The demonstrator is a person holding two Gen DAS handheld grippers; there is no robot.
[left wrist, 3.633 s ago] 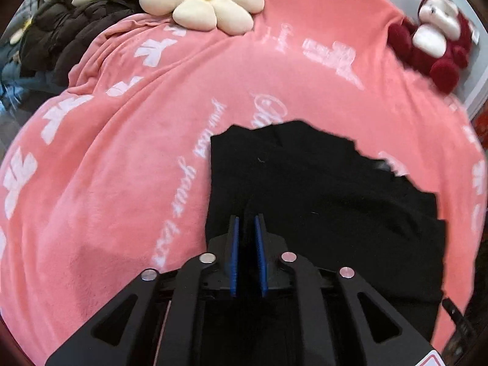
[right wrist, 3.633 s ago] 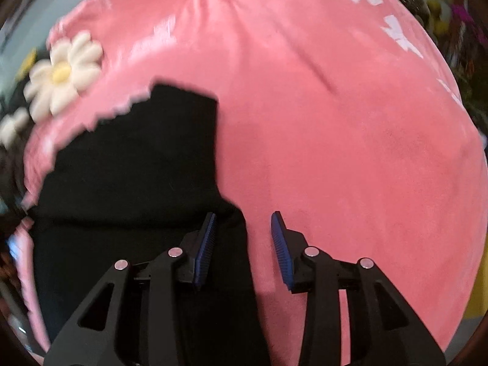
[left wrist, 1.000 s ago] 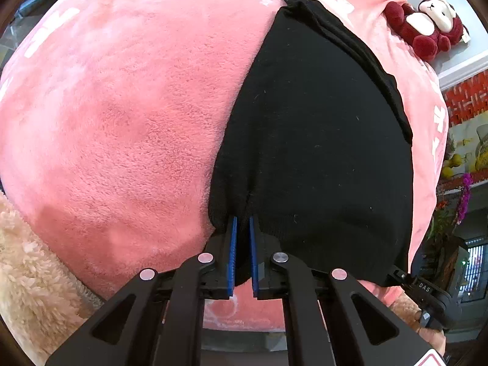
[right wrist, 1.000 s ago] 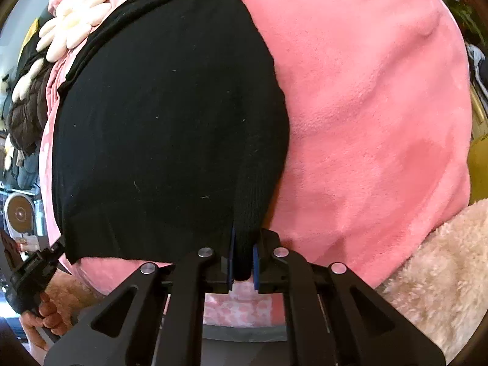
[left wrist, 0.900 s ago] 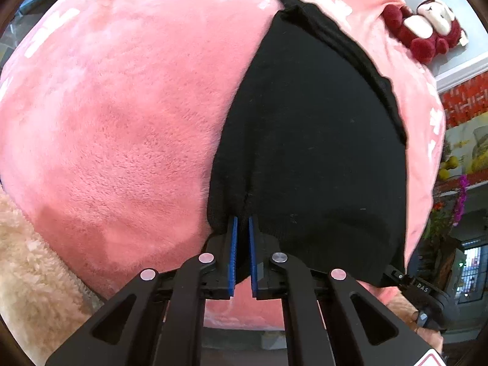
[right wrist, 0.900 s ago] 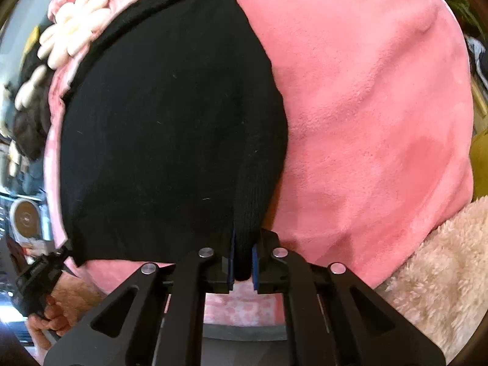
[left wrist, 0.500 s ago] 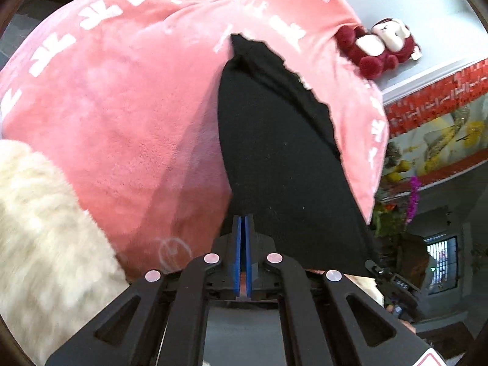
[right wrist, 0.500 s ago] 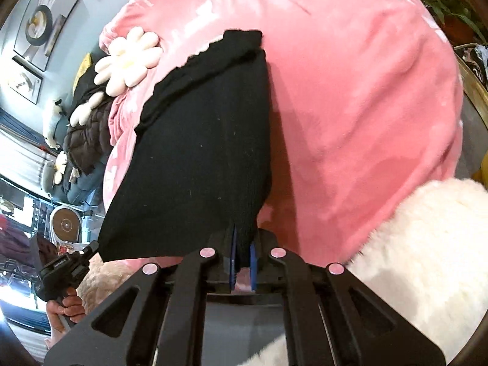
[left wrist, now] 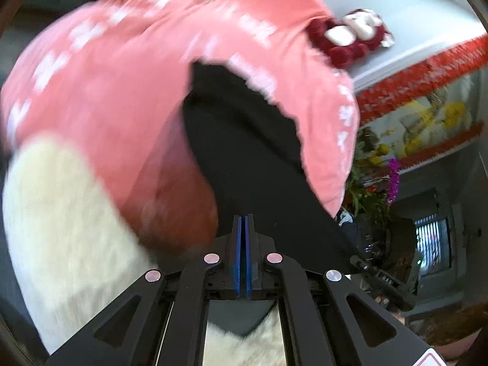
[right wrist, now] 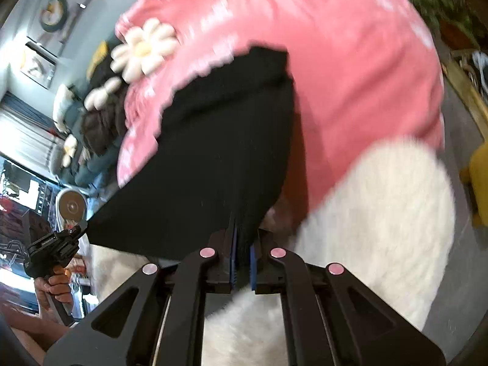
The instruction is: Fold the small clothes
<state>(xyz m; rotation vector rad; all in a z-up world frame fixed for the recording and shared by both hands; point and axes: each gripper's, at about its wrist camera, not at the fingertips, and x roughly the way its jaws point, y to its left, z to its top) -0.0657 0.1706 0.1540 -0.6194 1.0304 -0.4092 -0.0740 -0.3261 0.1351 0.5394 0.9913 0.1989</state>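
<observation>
I have both tongs clamped on the near hem of the black garment (right wrist: 213, 152), one at each corner: my left tongs (left wrist: 243, 235) have their blue pads pressed together with the cloth's edge pinched at their tips, and my right tongs (right wrist: 241, 244) are closed on a thicker bunch of the fabric, which fills the narrow slot between the pads. The near half of the garment hangs from my tongs, stretched taut between them, while its far end lies on the pink blanket (left wrist: 106, 91), where a scalloped edge shows against the pink. Below the lifted hem I can see a fluffy white rug (right wrist: 381, 213), so the near edge looks clear of the surface. From the right wrist view my left hand (right wrist: 56, 286) shows at the far corner, gripping its handle. As I judge it, the fold itself is only begun: the grasp is made and the hem is raised, but no layer has been laid over another in what I can see here. What is left, I think, is to carry the hem forward over the far end, set it down with the edges matched, release it, and perhaps fold once more. The daisy cushion (right wrist: 143, 52) and the red plush toy (left wrist: 350, 39) sit well beyond the garment, out of the way.
</observation>
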